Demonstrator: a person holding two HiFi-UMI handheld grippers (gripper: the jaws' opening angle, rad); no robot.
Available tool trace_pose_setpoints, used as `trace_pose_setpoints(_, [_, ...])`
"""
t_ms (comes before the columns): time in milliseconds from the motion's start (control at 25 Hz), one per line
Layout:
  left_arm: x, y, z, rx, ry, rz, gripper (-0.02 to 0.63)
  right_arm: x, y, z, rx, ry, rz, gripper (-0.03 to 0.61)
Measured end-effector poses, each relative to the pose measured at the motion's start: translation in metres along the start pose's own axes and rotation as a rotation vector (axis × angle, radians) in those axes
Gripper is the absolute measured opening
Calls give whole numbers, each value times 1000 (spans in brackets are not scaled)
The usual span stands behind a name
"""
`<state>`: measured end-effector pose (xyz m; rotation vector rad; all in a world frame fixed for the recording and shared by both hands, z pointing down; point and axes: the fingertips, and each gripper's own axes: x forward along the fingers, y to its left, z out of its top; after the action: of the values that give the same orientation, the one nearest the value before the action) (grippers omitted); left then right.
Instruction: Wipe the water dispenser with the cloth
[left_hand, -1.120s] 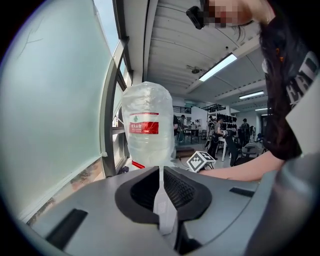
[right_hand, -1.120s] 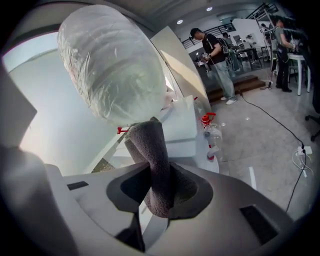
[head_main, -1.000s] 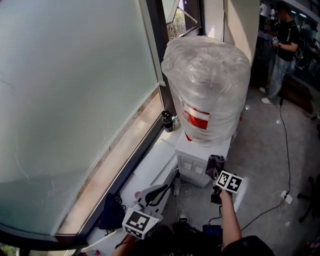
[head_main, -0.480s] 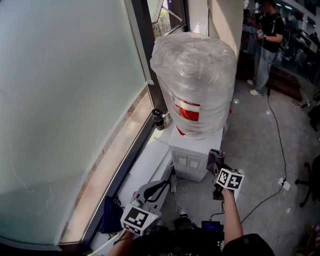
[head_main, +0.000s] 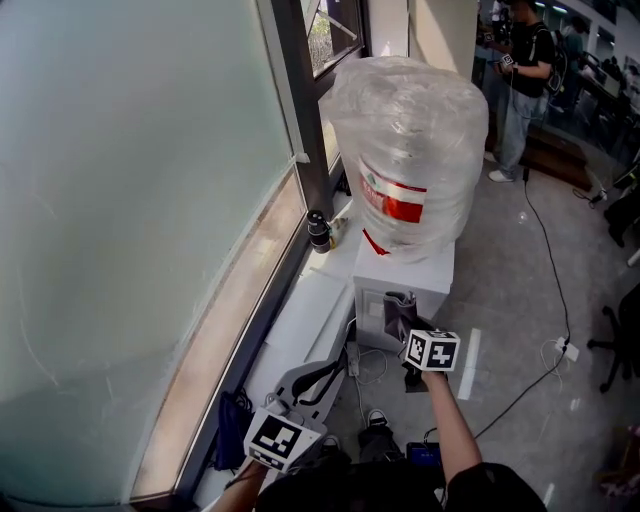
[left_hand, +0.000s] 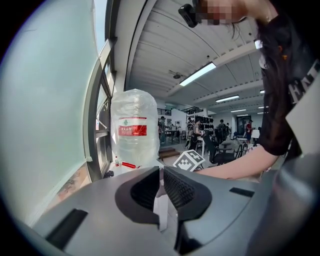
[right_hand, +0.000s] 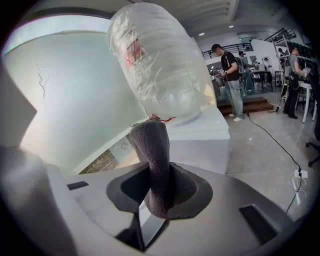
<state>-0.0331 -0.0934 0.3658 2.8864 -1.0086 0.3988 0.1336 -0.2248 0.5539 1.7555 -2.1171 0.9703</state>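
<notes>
right tool (right_hand: 158, 184) pinching dark grey fuzzy cloth (right_hand: 152, 145); left tool (left_hand: 161, 187) pressed together; white dispenser (head_main: 408, 283), plastic-wrapped bottle (head_main: 410, 150).

The left gripper (left_hand: 161, 176) and the right gripper (right_hand: 159, 187) have smooth grey bodies with dark jaw pads. Each one carries a cube (head_main: 283, 440) with black-and-white square markers. The person wears a black short-sleeved shirt (left_hand: 287, 97) with white letters.

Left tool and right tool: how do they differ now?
The right tool grips a grey cloth; the left tool is shut on nothing. The right tool is raised close to the dispenser front; the left tool sits low, farther from it. Both face the dispenser.
</notes>
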Motion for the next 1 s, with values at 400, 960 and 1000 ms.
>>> trace_pose_setpoints(400, [-25, 34, -56, -20, -9, -35, 28, 38, 65, -9, -148, 7, -19, 104])
trace_pose_setpoints(960, [-14, 70, -117, -73, 29, -10, 28, 130, 45, -19, -261, 1, -92, 106])
trace_pose_setpoints(1000, [-11, 70, -119, -75, 32, -12, 28, 133, 39, -20, -261, 3, -98, 106])
